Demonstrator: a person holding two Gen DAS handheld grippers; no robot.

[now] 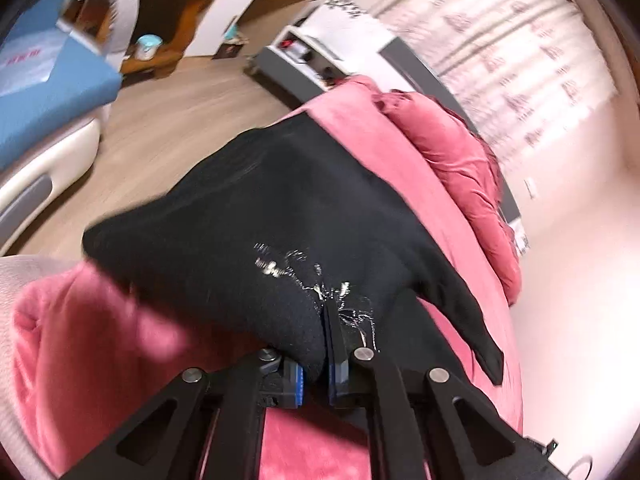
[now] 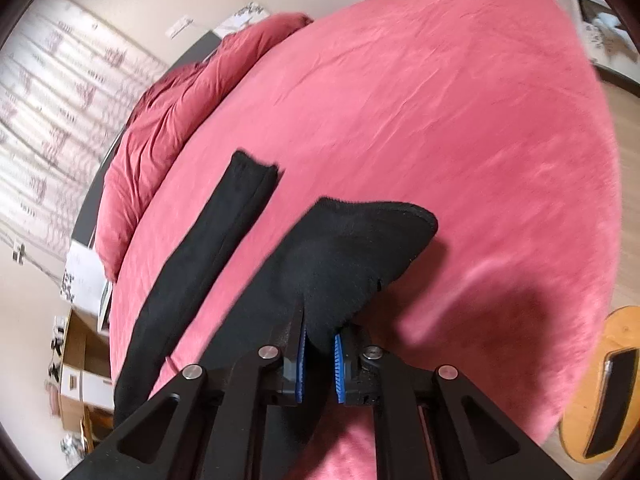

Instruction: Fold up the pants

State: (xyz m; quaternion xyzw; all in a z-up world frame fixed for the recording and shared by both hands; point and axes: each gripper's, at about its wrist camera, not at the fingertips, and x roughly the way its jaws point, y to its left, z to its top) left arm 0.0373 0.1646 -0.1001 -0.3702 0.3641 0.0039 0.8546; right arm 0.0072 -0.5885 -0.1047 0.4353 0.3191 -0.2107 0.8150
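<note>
Black pants (image 1: 256, 208) lie over a pink bed cover (image 1: 400, 168). My left gripper (image 1: 324, 356) is shut on a bunched part of the pants that carries silver glitter threads (image 1: 280, 268). In the right wrist view my right gripper (image 2: 320, 356) is shut on a cuffed end of the black pants (image 2: 352, 248), lifted a little above the pink bed cover (image 2: 460, 120). One pant leg (image 2: 208, 248) stretches away to the left over the bed, its hem flat on the cover.
A rolled red quilt (image 2: 168, 120) lies along the bed's far side by a curtain (image 2: 52, 92). A blue mattress (image 1: 44, 92), wooden floor (image 1: 180, 120) and white cabinet (image 1: 236, 8) lie beyond the bed. A round wooden stool (image 2: 600, 384) stands at the right.
</note>
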